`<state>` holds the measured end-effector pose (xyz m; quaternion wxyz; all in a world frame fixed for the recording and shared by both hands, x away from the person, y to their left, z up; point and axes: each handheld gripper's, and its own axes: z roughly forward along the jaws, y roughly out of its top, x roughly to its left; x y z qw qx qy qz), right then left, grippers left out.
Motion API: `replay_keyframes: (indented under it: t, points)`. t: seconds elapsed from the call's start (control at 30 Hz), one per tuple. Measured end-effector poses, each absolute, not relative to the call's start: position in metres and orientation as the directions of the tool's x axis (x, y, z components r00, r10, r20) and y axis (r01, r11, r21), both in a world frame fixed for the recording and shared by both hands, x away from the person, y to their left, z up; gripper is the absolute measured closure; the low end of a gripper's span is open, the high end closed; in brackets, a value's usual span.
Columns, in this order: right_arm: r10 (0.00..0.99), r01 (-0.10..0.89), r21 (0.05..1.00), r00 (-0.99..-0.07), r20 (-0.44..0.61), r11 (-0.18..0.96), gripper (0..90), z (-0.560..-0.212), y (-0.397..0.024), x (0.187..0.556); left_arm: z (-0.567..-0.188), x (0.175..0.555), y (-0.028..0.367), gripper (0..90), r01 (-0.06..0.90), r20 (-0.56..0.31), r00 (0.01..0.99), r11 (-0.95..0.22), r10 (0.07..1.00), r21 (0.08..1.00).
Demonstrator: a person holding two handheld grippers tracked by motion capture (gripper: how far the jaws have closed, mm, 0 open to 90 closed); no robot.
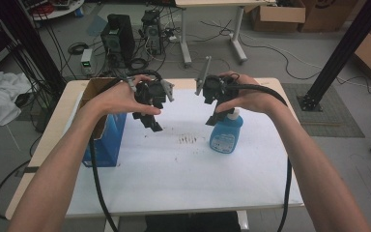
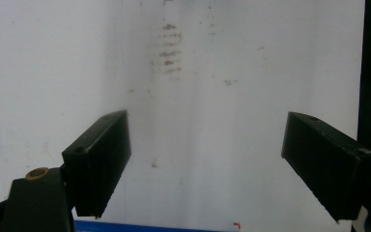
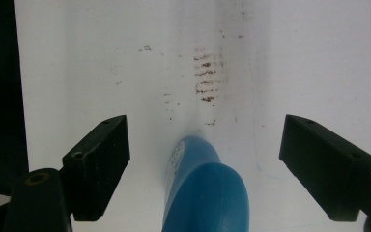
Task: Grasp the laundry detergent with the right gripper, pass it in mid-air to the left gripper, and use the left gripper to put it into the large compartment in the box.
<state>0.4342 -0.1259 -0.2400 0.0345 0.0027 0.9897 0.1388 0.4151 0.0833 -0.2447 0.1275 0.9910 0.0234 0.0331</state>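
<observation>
A blue spray bottle (image 1: 226, 134) with a white cap stands on the white sheet (image 1: 174, 174), right of centre. My right gripper (image 1: 216, 118) hovers open just above and behind the bottle's top. In the right gripper view the bottle (image 3: 206, 191) rises between the wide-apart jaws of that gripper (image 3: 204, 134), touching neither. My left gripper (image 1: 150, 123) is held above the sheet left of centre, and in its own view this gripper (image 2: 205, 137) is open with nothing between the jaws. A patch of brown smudges (image 1: 188, 139) marks the sheet between the two grippers.
An open cardboard box with blue sides (image 1: 105, 137) stands at the table's left edge, close to the person's left forearm. The smudges (image 2: 167, 48) lie ahead of the left jaws, and the same smudges (image 3: 206, 77) lie beyond the bottle. Black cables trail off the table's front.
</observation>
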Motion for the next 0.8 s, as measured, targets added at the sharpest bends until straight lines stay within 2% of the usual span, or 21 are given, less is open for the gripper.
replay_keyframes:
  t: [0.53, 0.8]
  points:
    - [0.021, 0.001, 0.277, -0.998, -0.067, 0.961, 18.8, -0.231, -0.133, 0.435, -0.249, 0.416, 0.087, 18.4, 0.041, 0.044, 0.998, -0.965, 0.054, 0.257]
    - [0.07, 0.044, 0.268, -0.994, -0.087, 0.962, 18.8, -0.214, -0.147, 0.435, -0.251, 0.416, 0.09, 18.4, 0.055, 0.044, 0.997, -0.965, 0.068, 0.255]
